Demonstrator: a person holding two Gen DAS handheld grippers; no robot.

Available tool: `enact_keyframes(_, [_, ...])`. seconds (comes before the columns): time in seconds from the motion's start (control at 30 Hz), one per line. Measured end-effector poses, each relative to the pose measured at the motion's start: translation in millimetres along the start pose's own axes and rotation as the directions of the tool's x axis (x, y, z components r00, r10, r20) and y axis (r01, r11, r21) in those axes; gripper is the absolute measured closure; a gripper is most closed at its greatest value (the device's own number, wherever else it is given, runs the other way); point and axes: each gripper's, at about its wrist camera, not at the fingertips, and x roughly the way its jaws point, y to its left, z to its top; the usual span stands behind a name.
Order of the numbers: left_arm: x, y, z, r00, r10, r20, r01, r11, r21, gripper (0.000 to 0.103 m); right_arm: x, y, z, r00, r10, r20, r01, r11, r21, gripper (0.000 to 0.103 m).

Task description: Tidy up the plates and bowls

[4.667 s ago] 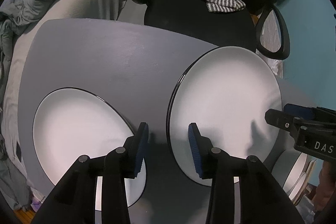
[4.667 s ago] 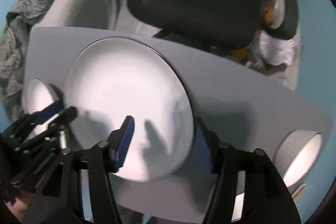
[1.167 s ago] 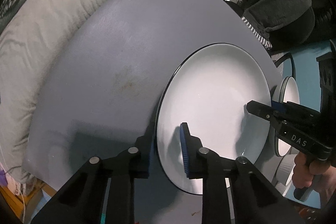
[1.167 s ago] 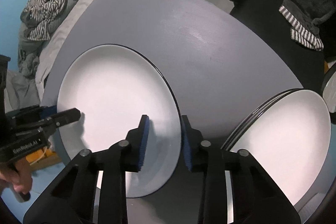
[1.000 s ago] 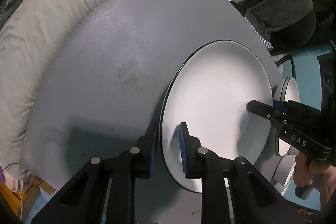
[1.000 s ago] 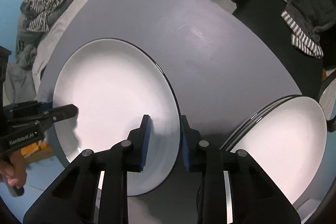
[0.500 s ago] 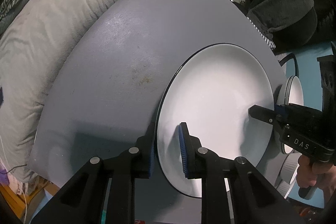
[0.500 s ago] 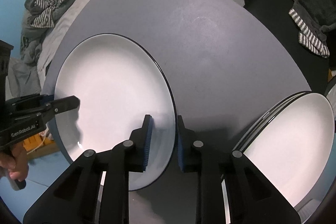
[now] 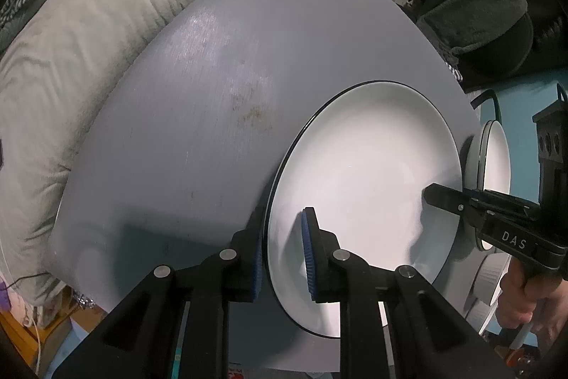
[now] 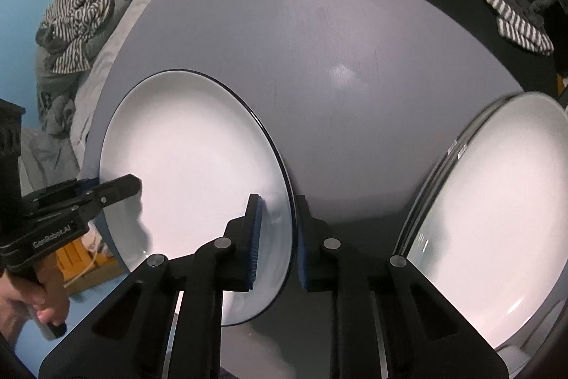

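A large white plate with a dark rim [image 9: 365, 173] [image 10: 198, 162] is held above the grey table [image 9: 220, 87] [image 10: 337, 66] by both grippers. My left gripper [image 9: 282, 251] is shut on its near left rim. My right gripper [image 10: 277, 237] is shut on the opposite rim and shows in the left wrist view [image 9: 447, 198]. The left gripper shows in the right wrist view [image 10: 117, 187]. A stack of white plates [image 10: 497, 237] lies on the table to the right; its edge shows in the left wrist view [image 9: 490, 166].
A ribbed white bowl [image 9: 493, 276] sits near the table's right end. A bed with grey bedding [image 9: 81, 34] and striped clothes [image 10: 78, 16] borders the table's left side. A black office chair with dark clothes [image 9: 475, 13] stands behind the table.
Both grippers closed on one plate's opposite rims and carried it left, away from the plate stack. In the last second the held plate shifted only slightly.
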Motion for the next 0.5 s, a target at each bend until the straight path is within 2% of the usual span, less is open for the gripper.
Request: enact_keyframes(0.5, [-13.1,-30.9,-3.3,1.0,-0.018,-0.019,0.019,0.997,0.071,0.084,-24.0,-4.4,-14.1,1.0,-0.014,0.016,0.013,1.0,0.028,0.088])
